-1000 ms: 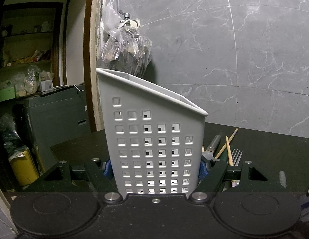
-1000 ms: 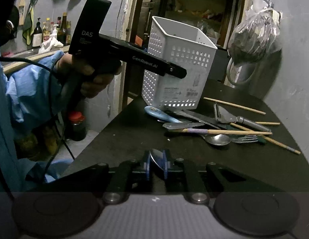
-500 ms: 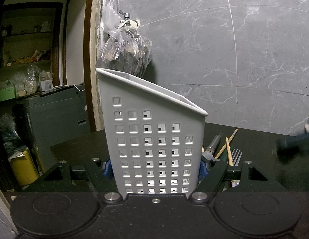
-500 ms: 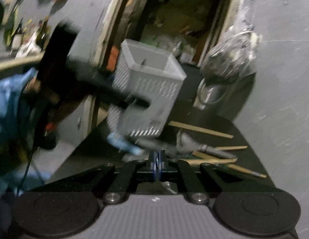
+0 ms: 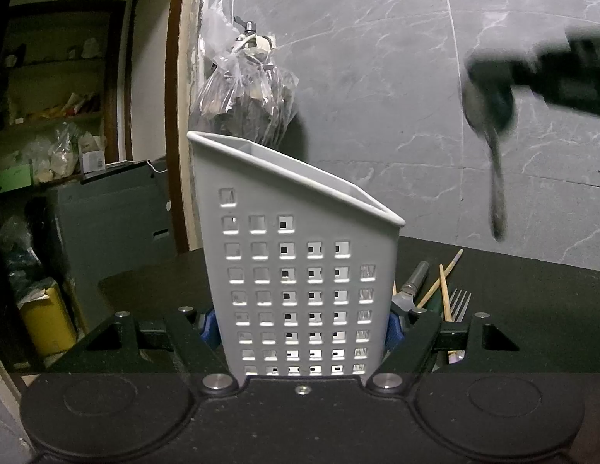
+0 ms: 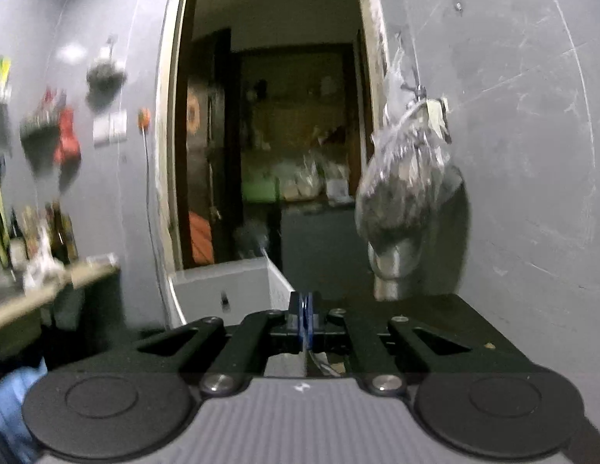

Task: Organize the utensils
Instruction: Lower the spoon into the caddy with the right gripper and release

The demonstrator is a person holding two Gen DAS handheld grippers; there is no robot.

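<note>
From the left wrist you see one white basket (image 5: 300, 270) standing on the dark table (image 5: 532, 309), with one fork (image 5: 459, 303) and two chopsticks (image 5: 443, 284) lying behind it. Your left gripper (image 5: 301, 328) clamps the basket from both sides, unchanged from before. At upper right one blurred spoon (image 5: 493, 147) now hangs, absent a second ago.

From the right wrist, your right gripper (image 6: 305, 305) is pressed together on the thin spoon and has risen; the basket rim (image 6: 222, 274) lies below.
</note>
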